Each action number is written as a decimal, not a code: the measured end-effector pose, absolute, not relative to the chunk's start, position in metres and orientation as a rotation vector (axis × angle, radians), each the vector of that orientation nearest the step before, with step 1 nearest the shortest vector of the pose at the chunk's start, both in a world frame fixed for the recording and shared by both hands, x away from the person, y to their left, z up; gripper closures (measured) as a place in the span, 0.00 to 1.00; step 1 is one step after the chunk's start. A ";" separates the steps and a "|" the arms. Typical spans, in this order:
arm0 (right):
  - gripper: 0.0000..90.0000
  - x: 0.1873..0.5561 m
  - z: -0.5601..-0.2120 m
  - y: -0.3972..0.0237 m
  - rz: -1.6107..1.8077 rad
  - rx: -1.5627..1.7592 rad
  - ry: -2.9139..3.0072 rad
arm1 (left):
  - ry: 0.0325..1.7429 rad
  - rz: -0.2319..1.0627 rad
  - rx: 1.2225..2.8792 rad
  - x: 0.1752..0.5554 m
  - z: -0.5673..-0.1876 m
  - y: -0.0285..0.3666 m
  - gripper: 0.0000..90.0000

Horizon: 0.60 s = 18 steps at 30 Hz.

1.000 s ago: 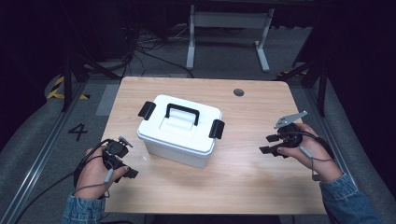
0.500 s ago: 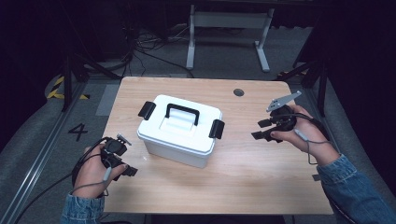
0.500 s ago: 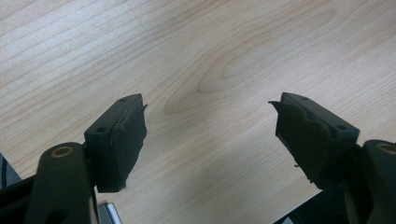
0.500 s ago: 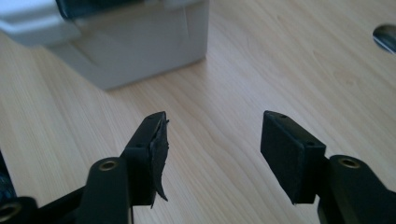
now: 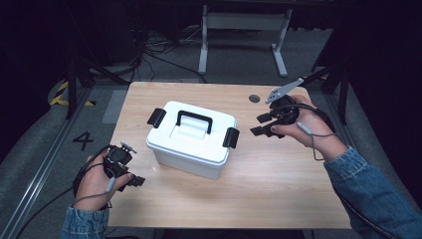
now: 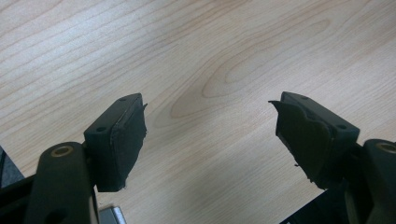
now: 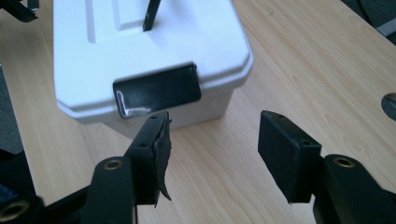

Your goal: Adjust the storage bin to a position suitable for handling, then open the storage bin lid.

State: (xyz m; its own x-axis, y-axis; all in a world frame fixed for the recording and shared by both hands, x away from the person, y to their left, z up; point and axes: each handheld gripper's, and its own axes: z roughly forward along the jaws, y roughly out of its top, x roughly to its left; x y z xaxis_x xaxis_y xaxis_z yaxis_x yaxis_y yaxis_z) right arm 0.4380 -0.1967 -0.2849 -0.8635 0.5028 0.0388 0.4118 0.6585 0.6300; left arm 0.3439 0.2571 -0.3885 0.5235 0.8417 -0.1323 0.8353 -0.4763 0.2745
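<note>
Our left tongs rest low over the desk at its near left corner. Their jaws stand wide apart with nothing between them; in the left gripper view we see bare wood grain beyond the pads. From these tongs the white box lies ahead and to the right, near but not touching.

The box sits on the desk between our two tongs, lid on, with a black carrying handle on top and a black latch at each short end. Its long axis runs from one tongs toward the other.

Our right tongs hover just beside the right-end latch, jaws spread and empty. In the right gripper view that latch lies straight ahead of the pads, slightly toward the left jaw. We judge the right tongs the nearer, and the right-end latch their likely target.
</note>
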 end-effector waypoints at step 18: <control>0.50 0.475 -0.272 -0.136 1.034 0.720 2.760 | 1.384 0.033 2.434 0.349 -0.384 0.263 0.27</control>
